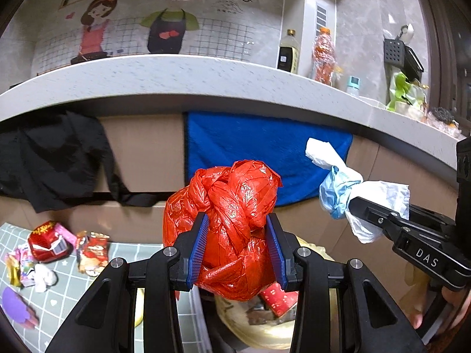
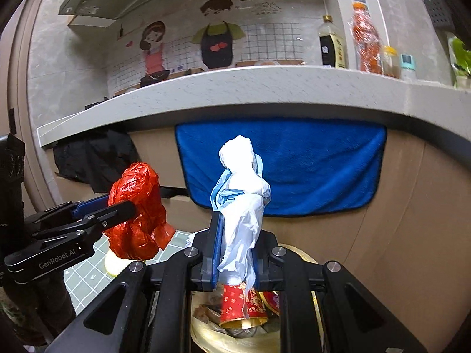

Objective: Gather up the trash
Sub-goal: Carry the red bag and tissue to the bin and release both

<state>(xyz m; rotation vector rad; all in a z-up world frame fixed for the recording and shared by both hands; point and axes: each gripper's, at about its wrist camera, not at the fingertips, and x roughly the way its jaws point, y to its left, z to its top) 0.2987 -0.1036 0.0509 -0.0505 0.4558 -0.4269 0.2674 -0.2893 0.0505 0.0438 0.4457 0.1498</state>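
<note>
My left gripper [image 1: 237, 235] is shut on a crumpled red plastic bag [image 1: 229, 214], held above a bin lined with a yellowish bag [image 1: 265, 332]. The bin holds red paper cups [image 2: 235, 306] and other scraps. My right gripper [image 2: 235, 250] is shut on a wad of white tissue and pale blue plastic [image 2: 241, 200], also over the bin [image 2: 297, 253]. In the left wrist view the right gripper [image 1: 357, 206] comes in from the right with the white and blue wad [image 1: 338, 185]. The left gripper [image 2: 129, 209] with the red bag [image 2: 138, 214] shows at left in the right wrist view.
Several red and pink wrappers [image 1: 56, 250] lie on a green grid mat [image 1: 67, 291] at left. A blue towel [image 1: 250, 147] and a black cloth [image 1: 56, 158] hang from the grey counter [image 1: 176, 79]. Bottles [image 1: 323, 56] stand on the counter at right.
</note>
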